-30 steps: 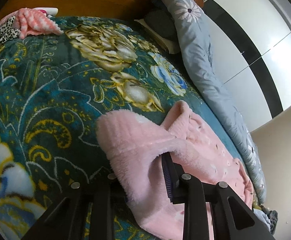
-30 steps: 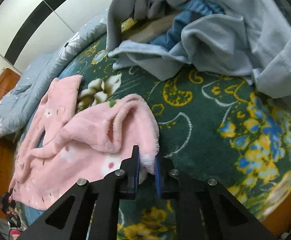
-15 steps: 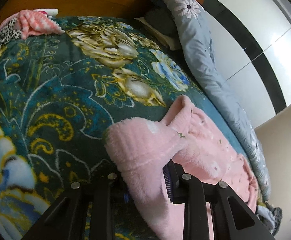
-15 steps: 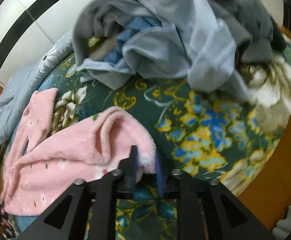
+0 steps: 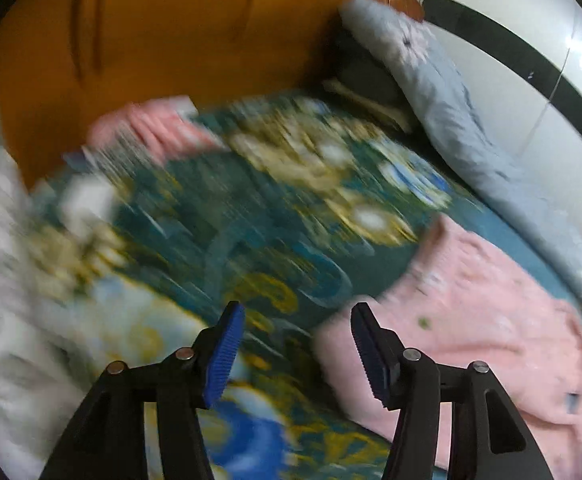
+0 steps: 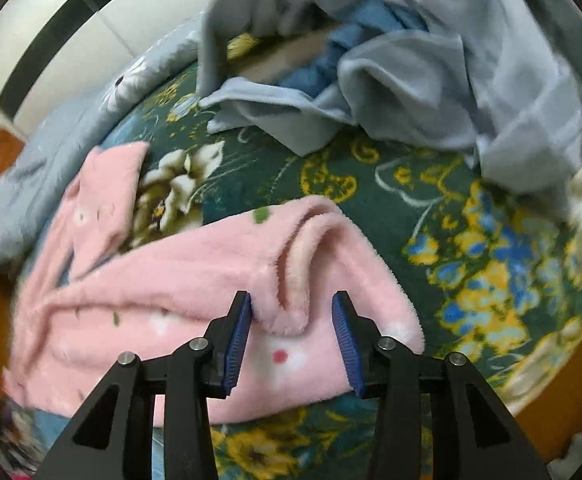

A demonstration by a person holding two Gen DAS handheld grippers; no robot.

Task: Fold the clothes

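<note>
A fluffy pink garment (image 6: 195,276) with small flower prints lies partly folded on the dark green floral blanket (image 6: 371,184). My right gripper (image 6: 293,340) is open, its blue pads on either side of a raised fold of the pink fabric, which touches the left pad. In the left wrist view, which is blurred, my left gripper (image 5: 297,354) is open and empty over the blanket (image 5: 219,220). The pink garment (image 5: 483,312) lies just right of it, behind the right finger.
A heap of grey and blue clothes (image 6: 431,64) lies at the far right of the bed. A light blue quilt (image 5: 451,112) runs along the wall. A wooden headboard (image 5: 151,40) stands behind, with a folded pink item (image 5: 151,132) near it.
Both grippers have opened and let go of the pink garment, which now lies on the blanket. The left gripper has swung up and left, away from the fabric.
</note>
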